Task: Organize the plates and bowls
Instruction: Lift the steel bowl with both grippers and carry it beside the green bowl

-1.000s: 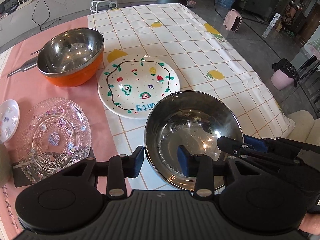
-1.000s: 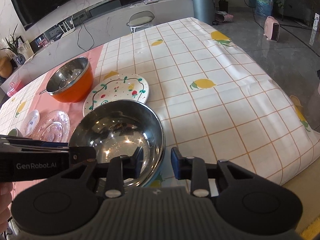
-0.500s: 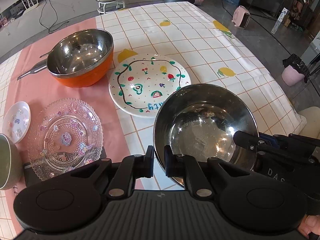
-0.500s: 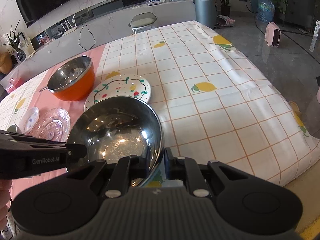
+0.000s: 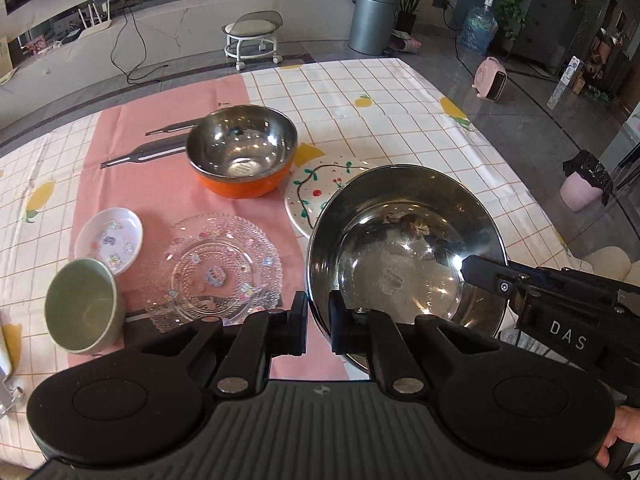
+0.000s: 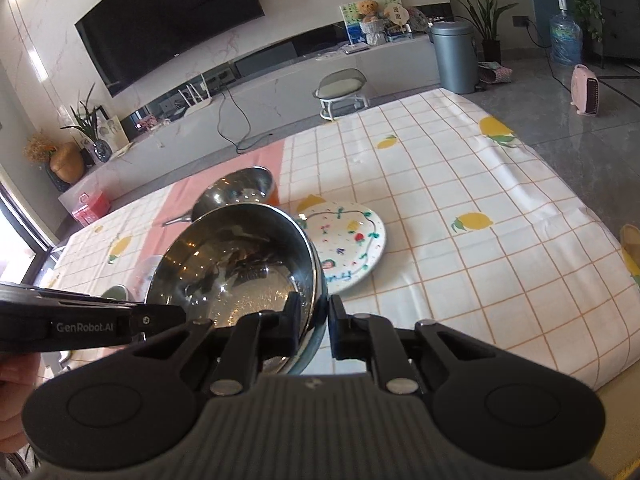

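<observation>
Both grippers are shut on the rim of a large steel bowl (image 5: 404, 248) and hold it lifted and tilted above the table. My left gripper (image 5: 318, 320) clamps its near left rim. My right gripper (image 6: 314, 320) clamps its right rim; the bowl (image 6: 236, 264) fills the middle of that view. Behind it stand an orange bowl with a steel lining (image 5: 242, 154) and a white painted plate (image 5: 312, 196), partly hidden by the lifted bowl. A clear glass plate (image 5: 218, 268), a small white saucer (image 5: 110, 238) and a green cup (image 5: 80, 310) lie at the left.
Two dark utensils (image 5: 148, 154) lie on the pink runner behind the orange bowl. The checked tablecloth (image 6: 460, 264) stretches to the right, with the table's edge at the right and near side. A stool (image 5: 252, 38) and a bin (image 5: 372, 20) stand on the floor beyond.
Both grippers closed on the steel bowl's rim and raised it off the table. The bowl now tilts and sits higher, covering part of the painted plate.
</observation>
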`<state>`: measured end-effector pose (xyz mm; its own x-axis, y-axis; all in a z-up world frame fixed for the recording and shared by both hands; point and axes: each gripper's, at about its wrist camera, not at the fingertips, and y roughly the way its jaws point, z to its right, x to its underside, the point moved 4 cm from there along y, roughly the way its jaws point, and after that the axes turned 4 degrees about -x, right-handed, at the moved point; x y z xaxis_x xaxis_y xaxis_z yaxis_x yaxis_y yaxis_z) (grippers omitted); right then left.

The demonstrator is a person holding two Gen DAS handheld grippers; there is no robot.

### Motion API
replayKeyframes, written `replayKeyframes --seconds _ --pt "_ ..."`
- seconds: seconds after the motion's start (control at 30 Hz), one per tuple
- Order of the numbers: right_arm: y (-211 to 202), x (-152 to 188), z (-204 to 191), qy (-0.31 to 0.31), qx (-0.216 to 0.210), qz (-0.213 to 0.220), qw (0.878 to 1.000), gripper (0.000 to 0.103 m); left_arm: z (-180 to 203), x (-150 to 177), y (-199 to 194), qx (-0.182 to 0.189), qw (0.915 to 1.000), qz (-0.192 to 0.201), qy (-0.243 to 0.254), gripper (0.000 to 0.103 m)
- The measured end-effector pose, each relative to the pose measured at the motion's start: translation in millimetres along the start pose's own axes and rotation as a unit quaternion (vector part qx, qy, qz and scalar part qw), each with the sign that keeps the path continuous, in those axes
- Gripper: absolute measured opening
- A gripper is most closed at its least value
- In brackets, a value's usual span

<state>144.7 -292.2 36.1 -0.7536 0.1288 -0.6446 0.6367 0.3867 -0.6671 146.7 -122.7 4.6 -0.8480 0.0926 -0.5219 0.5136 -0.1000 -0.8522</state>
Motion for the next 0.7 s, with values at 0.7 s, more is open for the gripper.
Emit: replayKeyframes --seconds 0.7 --pt "31.6 29.5 -168.8 -0.117 -0.112 -0.052 0.985 0.012 -156.7 70.5 -61.4 -0.025 0.9893 0.035 -0.139 0.011"
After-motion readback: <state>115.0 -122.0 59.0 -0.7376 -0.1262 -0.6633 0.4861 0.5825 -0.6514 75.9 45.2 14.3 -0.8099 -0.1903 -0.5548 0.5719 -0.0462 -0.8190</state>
